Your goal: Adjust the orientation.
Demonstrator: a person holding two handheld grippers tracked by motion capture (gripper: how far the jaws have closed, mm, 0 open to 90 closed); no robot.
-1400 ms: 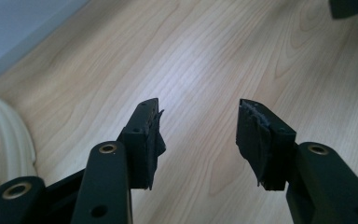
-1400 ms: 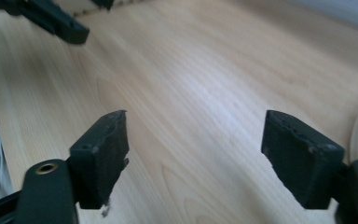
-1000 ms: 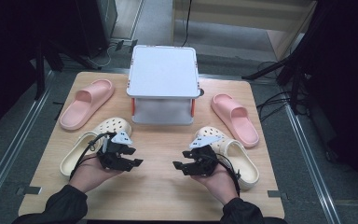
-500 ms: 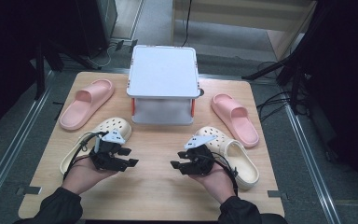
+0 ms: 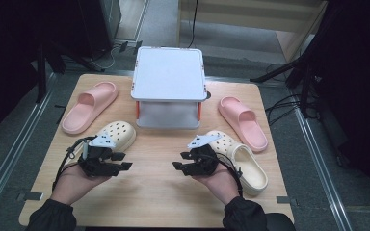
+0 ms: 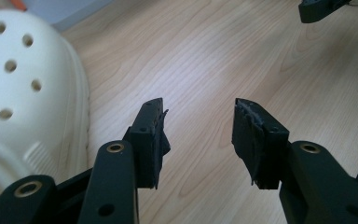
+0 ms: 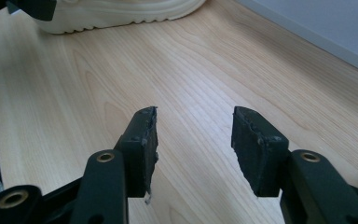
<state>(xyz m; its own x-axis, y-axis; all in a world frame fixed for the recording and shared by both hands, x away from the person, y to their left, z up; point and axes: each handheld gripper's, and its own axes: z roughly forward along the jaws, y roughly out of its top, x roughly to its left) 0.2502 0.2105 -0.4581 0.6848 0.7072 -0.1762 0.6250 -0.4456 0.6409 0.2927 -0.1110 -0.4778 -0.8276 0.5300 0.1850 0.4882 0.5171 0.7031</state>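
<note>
Wooden table (image 5: 159, 192), both hand-held grippers – left (image 5: 120, 161), right (image 5: 182, 160) – parted, empty, beside cream clogs (image 5: 118, 134)

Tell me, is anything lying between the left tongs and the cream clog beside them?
Nothing visible. The left tongs stand open over bare table, and the cream clog sits just beside them with no object between.

Light wooden table (image 5: 154, 192) on grey floor (image 5: 347, 159); metal rails (image 5: 9, 159) either side; dark surroundings.
</note>
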